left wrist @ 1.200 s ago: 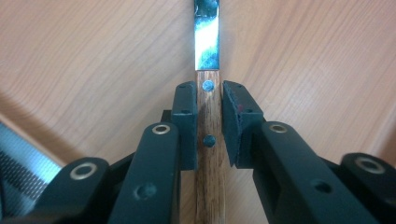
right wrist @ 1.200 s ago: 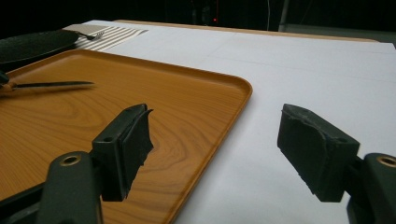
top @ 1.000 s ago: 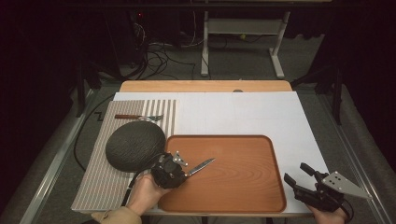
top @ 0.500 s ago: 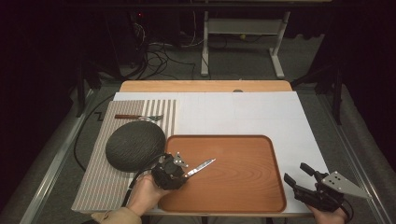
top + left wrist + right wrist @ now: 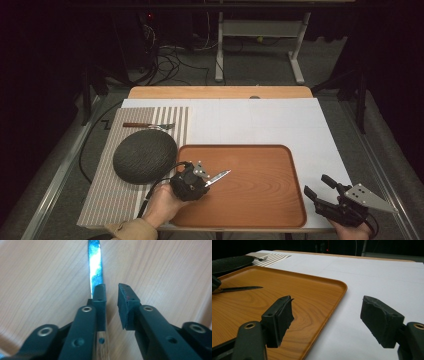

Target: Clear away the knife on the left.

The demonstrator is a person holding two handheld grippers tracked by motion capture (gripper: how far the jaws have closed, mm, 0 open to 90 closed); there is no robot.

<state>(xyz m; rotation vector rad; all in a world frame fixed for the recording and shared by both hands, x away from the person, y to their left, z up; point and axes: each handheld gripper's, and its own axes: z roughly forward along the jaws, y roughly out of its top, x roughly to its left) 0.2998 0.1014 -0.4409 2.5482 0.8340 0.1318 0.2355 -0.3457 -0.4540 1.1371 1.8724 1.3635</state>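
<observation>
- The knife point(image 5: 95, 267) lies over the wooden tray point(image 5: 260, 200), blade pointing away from the left gripper point(image 5: 192, 181) toward the tray's middle; in the high view the blade point(image 5: 218, 176) juts out to the right of the gripper.
- In the left gripper view the jaws stand a narrow gap apart. The knife's wooden handle runs under the left-hand jaw, not in the gap between the two, so the pads are not closed on it; whether the handle touches that jaw I cannot tell.
- The left gripper sits over the tray's near left part, held by a hand point(image 5: 162, 205) at the table's front edge.
- Apart from the knife, the tray's wood shows bare.
- Left of the tray, a dark round plate point(image 5: 144, 156) rests on a striped placemat point(image 5: 107, 200), with a fork point(image 5: 150, 125) lying beyond it on the same mat.
- The right gripper point(image 5: 320, 189) hovers near the tray's near right corner, over the white table cover point(image 5: 280, 125); its jaws are spread wide and hold nothing.
</observation>
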